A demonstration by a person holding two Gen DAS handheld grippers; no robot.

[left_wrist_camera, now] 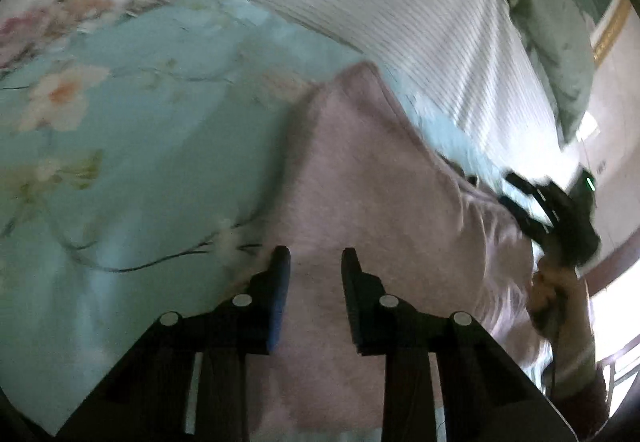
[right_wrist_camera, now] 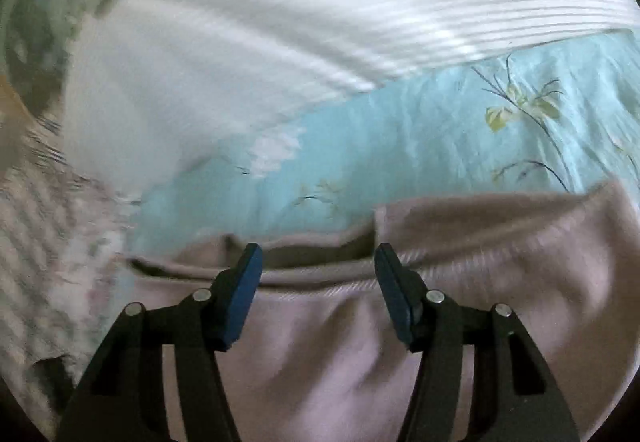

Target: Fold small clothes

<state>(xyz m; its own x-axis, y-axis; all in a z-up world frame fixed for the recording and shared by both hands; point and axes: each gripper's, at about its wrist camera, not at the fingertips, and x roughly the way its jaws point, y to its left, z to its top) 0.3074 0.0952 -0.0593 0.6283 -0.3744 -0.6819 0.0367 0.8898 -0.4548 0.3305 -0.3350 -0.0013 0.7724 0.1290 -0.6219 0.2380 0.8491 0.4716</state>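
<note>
My left tool (left_wrist_camera: 316, 256) and right tool (right_wrist_camera: 318, 254) both gape, unclamped, over the pink garment (left_wrist_camera: 372, 177) spread on the bed (left_wrist_camera: 132, 145), ready to pinch its edge for folding.

Pale pink garment (left_wrist_camera: 360, 177) on aqua floral sheet (left_wrist_camera: 140, 145).
White, finely striped cover (right_wrist_camera: 320, 9); black grippers, blue pads (right_wrist_camera: 244, 298).

Left wrist cam sat behind left gripper (left_wrist_camera: 316, 256), looked forward and down along fingers, close over pinkish garment (left_wrist_camera: 360, 177) on floral blue sheet (left_wrist_camera: 140, 129). Right gripper (left_wrist_camera: 516, 197) showed at right edge of that view. Right wrist cam sat behind right gripper (right_wrist_camera: 318, 252), faced down onto garment (right_wrist_camera: 320, 342) hem, equally close (heavy blur). Both views shared garment, sheet (right_wrist_camera: 420, 129), striped white bedding (left_wrist_camera: 400, 1) (right_wrist_camera: 320, 1) beyond.
</note>
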